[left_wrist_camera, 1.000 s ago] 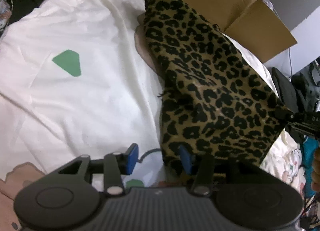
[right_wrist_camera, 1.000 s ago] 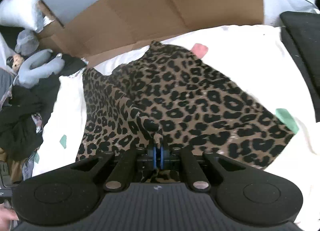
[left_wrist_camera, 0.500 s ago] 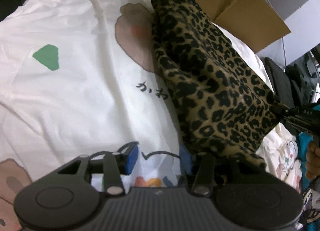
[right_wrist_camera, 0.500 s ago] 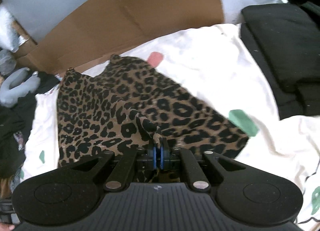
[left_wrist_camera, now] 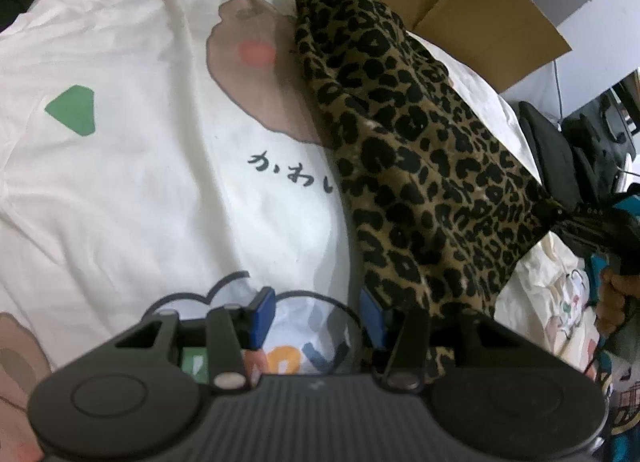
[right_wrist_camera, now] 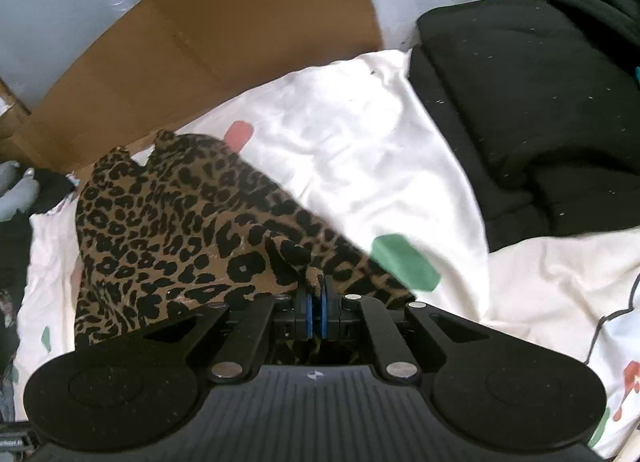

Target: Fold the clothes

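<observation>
A leopard-print garment (left_wrist_camera: 420,165) lies stretched across a white printed bedsheet (left_wrist_camera: 140,181). My right gripper (right_wrist_camera: 316,304) is shut on a pinched corner of the leopard-print garment (right_wrist_camera: 180,229), which spreads away to the left in the right wrist view. In the left wrist view that gripper (left_wrist_camera: 560,217) holds the cloth's far right corner, lifted off the sheet. My left gripper (left_wrist_camera: 318,316) is open, its blue pads apart over the sheet. The garment's near edge hangs just beside and over its right finger (left_wrist_camera: 372,314), not between the pads.
Flattened brown cardboard (right_wrist_camera: 208,41) stands behind the bed. Folded black fabric (right_wrist_camera: 532,101) lies at the right. A grey plush toy (right_wrist_camera: 16,189) and dark clutter sit at the left edge. A person's hand (left_wrist_camera: 616,298) grips the right tool.
The right gripper pulled the garment's corner rightward and across, narrowing it into a folded strip. More of the sheet's print is uncovered. My left gripper stayed open.
</observation>
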The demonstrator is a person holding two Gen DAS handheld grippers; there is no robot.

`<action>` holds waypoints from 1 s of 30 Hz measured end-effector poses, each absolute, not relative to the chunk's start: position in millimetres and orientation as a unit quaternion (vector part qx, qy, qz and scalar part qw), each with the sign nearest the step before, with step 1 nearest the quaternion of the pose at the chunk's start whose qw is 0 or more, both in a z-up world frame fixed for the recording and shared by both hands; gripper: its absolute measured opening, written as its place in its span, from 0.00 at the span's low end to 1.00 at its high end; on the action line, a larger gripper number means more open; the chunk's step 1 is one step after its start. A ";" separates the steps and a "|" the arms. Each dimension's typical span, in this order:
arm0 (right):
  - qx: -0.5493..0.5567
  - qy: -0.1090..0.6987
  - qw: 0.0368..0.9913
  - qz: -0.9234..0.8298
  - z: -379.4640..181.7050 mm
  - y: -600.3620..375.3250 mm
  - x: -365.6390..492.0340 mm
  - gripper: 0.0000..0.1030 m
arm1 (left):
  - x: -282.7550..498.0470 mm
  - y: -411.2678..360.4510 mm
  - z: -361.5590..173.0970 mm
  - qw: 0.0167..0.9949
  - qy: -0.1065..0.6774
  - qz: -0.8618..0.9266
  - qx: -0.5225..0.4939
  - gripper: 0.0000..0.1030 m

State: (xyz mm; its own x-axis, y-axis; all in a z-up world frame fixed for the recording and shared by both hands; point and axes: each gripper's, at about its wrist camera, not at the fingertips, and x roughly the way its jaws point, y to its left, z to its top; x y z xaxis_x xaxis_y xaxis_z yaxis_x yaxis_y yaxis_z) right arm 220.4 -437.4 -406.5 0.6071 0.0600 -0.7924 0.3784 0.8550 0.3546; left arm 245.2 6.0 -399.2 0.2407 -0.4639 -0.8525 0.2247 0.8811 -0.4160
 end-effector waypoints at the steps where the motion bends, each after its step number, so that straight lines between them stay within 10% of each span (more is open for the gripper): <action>1: 0.254 0.434 0.859 -0.098 -407.0 -439.6 219.5 0.02 | 244.8 8.0 -399.7 0.780 0.575 -0.221 -0.105 0.49; 18: 0.307 0.441 0.831 -0.142 -423.3 -461.5 199.7 0.06 | 235.4 6.0 -413.8 0.759 0.581 -0.268 -0.118 0.51; 26: 0.298 0.435 0.839 -0.135 -423.2 -460.9 201.9 0.02 | 233.0 -6.7 -415.5 0.751 0.583 -0.299 -0.083 0.12; 30: 0.296 0.444 0.835 -0.134 -418.1 -457.8 198.0 0.02 | 233.4 1.2 -410.2 0.758 0.579 -0.291 -0.076 0.08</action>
State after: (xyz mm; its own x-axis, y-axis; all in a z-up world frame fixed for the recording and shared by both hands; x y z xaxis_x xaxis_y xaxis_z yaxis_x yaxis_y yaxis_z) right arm 198.0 -457.8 -418.1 0.5706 0.0394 -0.8203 0.4865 0.7885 0.3763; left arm 233.4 1.2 -410.2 0.1592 -0.5286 -0.8338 0.3528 0.8193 -0.4520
